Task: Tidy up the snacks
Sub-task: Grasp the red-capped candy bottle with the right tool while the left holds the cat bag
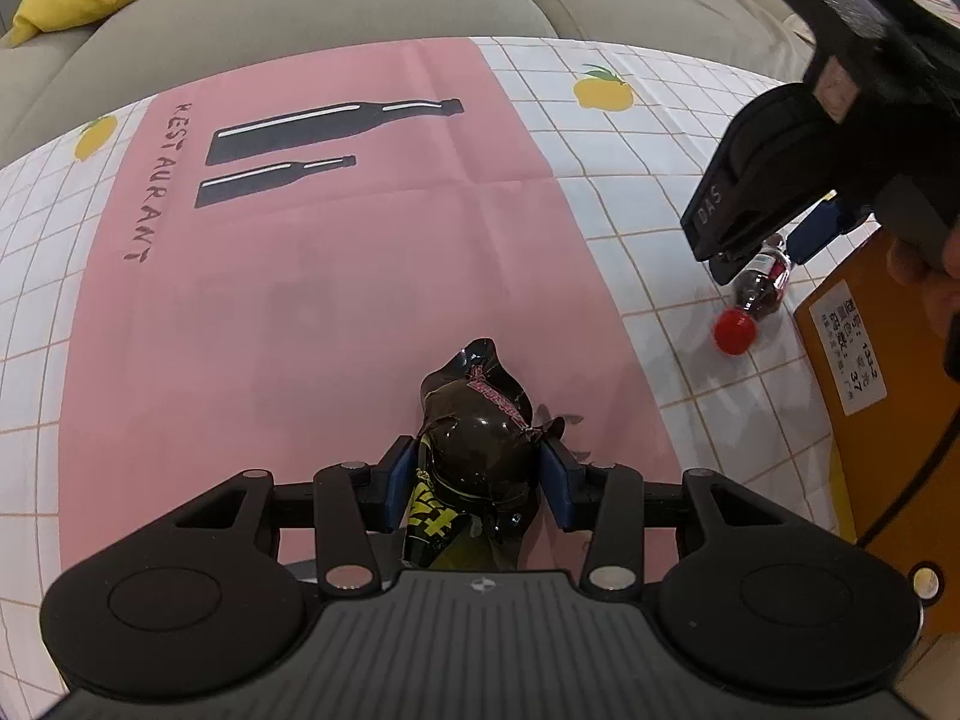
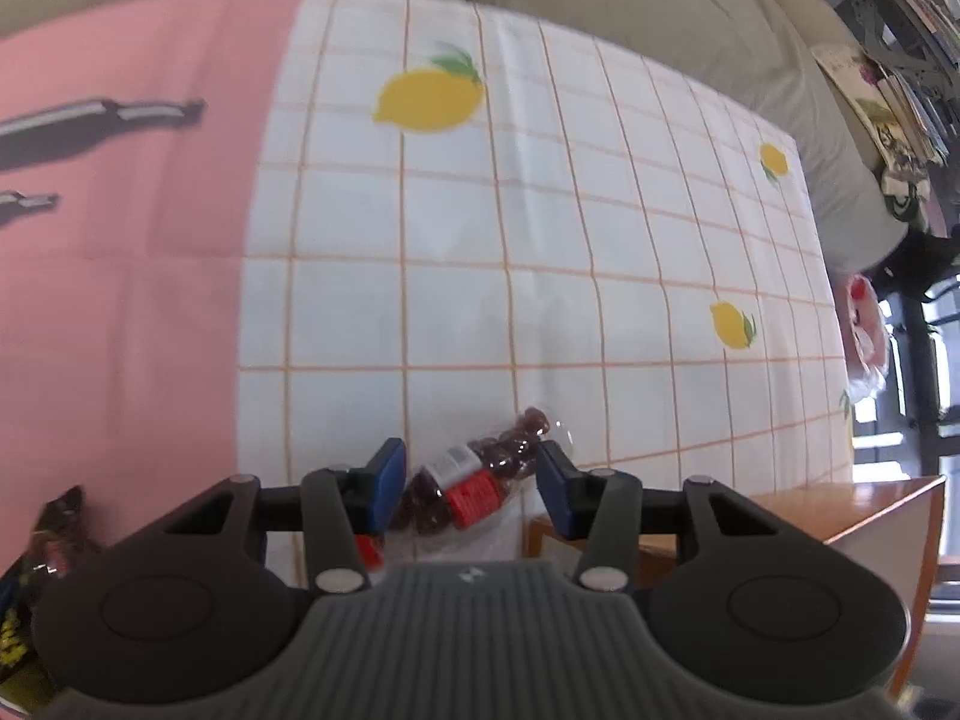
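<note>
Cloth [image 2: 540,228] w/ pink mat [image 1: 336,300] covers the table; orange box [image 1: 864,420] sits at its right edge, likely the drop spot. Left gripper [image 1: 477,474] pinches a dark snack bag [image 1: 474,444] over the mat. Right gripper [image 2: 471,480] is spread around a small bottle [image 2: 480,480] lying beside the box, pads not touching. Center on the bottle's label, squeeze gently so it won't roll, then lift.

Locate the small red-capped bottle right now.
The red-capped bottle lies on the checked tablecloth between the right gripper fingers, beside the orange box, right of the pink mat.
</note>
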Tool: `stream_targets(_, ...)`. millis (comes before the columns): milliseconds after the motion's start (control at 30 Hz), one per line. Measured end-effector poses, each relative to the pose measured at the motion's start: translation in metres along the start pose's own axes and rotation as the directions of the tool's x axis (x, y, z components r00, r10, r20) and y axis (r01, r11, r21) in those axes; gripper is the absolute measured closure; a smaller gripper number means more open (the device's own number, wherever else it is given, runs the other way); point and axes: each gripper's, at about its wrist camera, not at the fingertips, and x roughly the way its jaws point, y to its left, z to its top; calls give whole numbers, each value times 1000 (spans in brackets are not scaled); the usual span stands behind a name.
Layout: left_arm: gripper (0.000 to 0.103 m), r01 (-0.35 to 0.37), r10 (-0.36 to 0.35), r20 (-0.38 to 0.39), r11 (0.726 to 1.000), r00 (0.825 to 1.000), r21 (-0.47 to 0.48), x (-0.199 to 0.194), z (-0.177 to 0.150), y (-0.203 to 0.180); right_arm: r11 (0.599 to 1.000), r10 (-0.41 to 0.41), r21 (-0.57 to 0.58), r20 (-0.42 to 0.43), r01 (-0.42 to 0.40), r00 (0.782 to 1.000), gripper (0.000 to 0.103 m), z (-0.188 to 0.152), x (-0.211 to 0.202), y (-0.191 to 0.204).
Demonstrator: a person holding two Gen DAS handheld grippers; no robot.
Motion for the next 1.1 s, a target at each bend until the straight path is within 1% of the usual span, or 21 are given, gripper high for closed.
stream_targets(33, 53, 3, -3, -1, 1000, 1000, -2, 0, -1, 1, 1000, 5, 2, -16, -5, 1000, 52, 1, 2, 1)
stream_targets(100, 53, 9, -9, -2, 1000, 1000, -5, -2, -3, 3, 1000, 18, 10, -40, -17, 999, 49, 4, 4, 3)
stream_targets(167, 53, 11, -11, -2, 1000, 1000, -14, -3, -6, 6, 999, 36, 23, -42, -36, 998, 53, 4, 3, 4)
stream_targets(200, 53, 13, -13, -2, 1000, 1000, -17, -4, -7, 7, 999, 50, 22, -43, -49, 998, 59, 3, 2, 5)
stream_targets(233, 53, 14, -14, -3, 1000, 1000, -19, -5, -8, 9, 998, 68, 18, -46, -67, 997, 69, 2, 2, 7)
stream_targets(267, 53, 15, -15, -5, 1000, 1000, -22, -6, -9, 10, 995, 99, 12, -52, -99, 994, 70, 0, 1, 10)
stream_targets(300, 53, 16, -16, -7, 1000, 1000, -24, -7, -10, 11, 989, 148, 9, -59, -148, 987, 73, -3, 0, 13)
stream_targets(333, 53, 17, -17, -8, 1000, 1000, -26, -8, -11, 13, 983, 181, 8, -65, -181, 981, 73, -5, 0, 16)
stream_targets(400, 53, 14, -14, -11, 999, 1000, -29, -10, -14, 16, 974, 228, -5, -67, -228, 971, 73, -13, -3, 25)
stream_targets(467, 53, 16, -17, -14, 999, 1000, -34, -11, -16, 18, 965, 260, -33, -53, -261, 964, 74, -19, -6, 31)
stream_targets(600, 53, 31, -32, -23, 998, 999, -53, -14, -20, 21, 938, 336, -70, -46, -338, 941, 74, -34, -14, 41)
stream_targets(667, 53, 36, -38, -27, 998, 999, -52, -16, -22, 20, 926, 361, -104, -34, -362, 932, 74, -40, -16, 45)
stream_targets(767, 52, 53, -55, -32, 998, 998, -43, -18, -24, 18, 911, 385, -157, -6, -381, 923, 73, -46, -21, 52)
stream_targets(800, 51, 59, -60, -32, 998, 998, -38, -18, -24, 18, 907, 394, -163, 8, -387, 919, 69, -47, -23, 51)
stream_targets(833, 47, 63, -64, -32, 997, 997, -33, -19, -25, 18, 903, 403, -171, 26, -393, 915, 62, -49, -28, 50)
stream_targets(867, 42, 67, -67, -25, 997, 997, -27, -20, -24, 18, 901, 409, -177, 43, -396, 911, 60, -51, -32, 49)
stream_targets(900, 41, 65, -66, -9, 998, 998, -15, -23, -25, 18, 900, 413, -181, 62, -396, 909, 58, -53, -37, 46)
stream_targets(933, 34, 59, -59, 17, 998, 998, 4, -27, -25, 18, 900, 416, -180, 75, -398, 906, 57, -55, -40, 44)
stream_targets(1000, 32, 70, -73, 54, 997, 996, 44, -34, -26, 19, 894, 436, -163, 94, -418, 895, 55, -55, -45, 37)
stream_targets(1100, 26, 75, -81, 77, 994, 994, 74, -40, -23, 23, 888, 456, -118, 104, -444, 884, 54, -57, -47, 27)
